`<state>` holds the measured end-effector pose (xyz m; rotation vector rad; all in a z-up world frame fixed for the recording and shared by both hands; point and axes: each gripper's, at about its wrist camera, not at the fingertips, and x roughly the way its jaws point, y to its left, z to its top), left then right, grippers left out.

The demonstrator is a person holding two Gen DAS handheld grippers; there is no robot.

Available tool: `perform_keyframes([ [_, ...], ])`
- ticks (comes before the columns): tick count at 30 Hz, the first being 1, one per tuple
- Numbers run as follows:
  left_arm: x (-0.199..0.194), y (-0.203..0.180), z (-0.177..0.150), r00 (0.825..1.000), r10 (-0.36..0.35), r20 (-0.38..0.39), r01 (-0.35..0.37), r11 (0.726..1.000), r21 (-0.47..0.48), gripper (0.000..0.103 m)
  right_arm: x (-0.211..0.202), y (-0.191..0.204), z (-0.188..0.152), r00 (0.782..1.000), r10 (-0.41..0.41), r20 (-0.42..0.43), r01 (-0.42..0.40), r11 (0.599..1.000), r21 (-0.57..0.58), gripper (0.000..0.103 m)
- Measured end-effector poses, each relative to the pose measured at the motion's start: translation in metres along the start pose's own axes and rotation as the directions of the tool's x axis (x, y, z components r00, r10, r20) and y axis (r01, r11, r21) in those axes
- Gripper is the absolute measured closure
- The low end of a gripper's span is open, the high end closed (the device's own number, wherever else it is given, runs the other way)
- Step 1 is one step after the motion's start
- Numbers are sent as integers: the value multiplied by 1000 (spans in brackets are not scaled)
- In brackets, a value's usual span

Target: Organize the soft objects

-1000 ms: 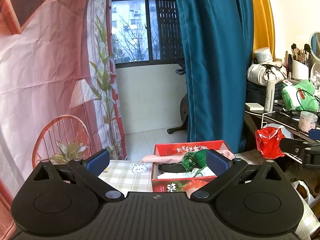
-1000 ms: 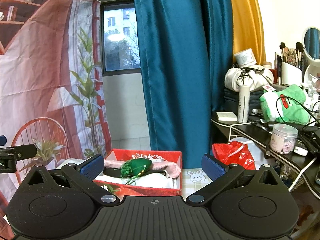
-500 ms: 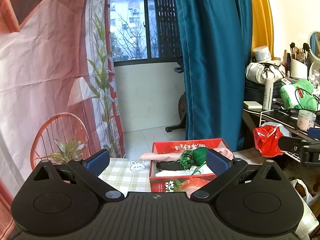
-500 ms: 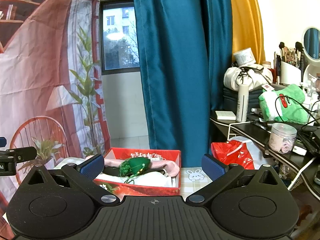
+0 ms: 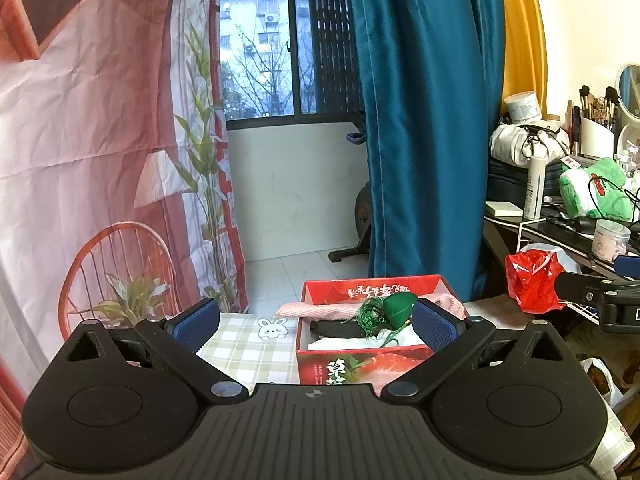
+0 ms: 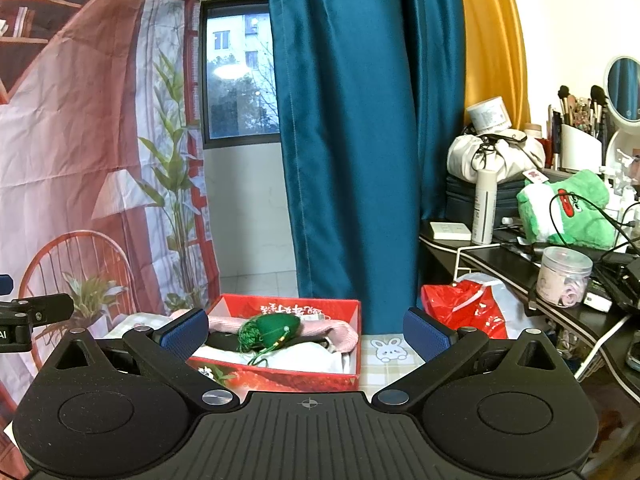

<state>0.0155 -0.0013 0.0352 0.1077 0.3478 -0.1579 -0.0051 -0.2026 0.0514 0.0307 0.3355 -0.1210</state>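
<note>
Your left gripper (image 5: 316,322) has its fingers spread wide with nothing between them, and your right gripper (image 6: 306,332) is the same: wide apart and empty. Both hang above the near edge of the tabletop (image 5: 244,348), which wears a checked cloth with a small white rabbit sticker (image 5: 271,328).

The red box (image 5: 360,364) sits on that cloth ahead of you. Its front wall shows a strawberry picture and white Chinese characters; more characters run along the inside of the far wall, too small to read. Inside lie a pink cloth (image 5: 320,310) draped over the left rim, a green pouch (image 6: 278,326) with a tangle of green cord on top, a black item under it, and something white at the bottom.

From the left camera, the right finger pad (image 5: 434,326) overlaps the box's right end.

To the right, a red plastic bag (image 6: 464,312) hangs near a dark desk (image 6: 508,268) crowded with a green plush toy (image 6: 572,212), a clear jar (image 6: 564,276), a white spray bottle (image 6: 484,208) and makeup brushes. A blue curtain (image 6: 352,120) hangs behind the box.
</note>
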Motion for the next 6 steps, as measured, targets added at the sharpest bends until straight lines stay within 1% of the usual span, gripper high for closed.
perform_keyframes([
  [6, 0, 1, 0, 1000, 0, 4, 0, 1000, -3, 0, -1, -2, -1, 1000, 1, -2, -1, 1000, -1, 0],
])
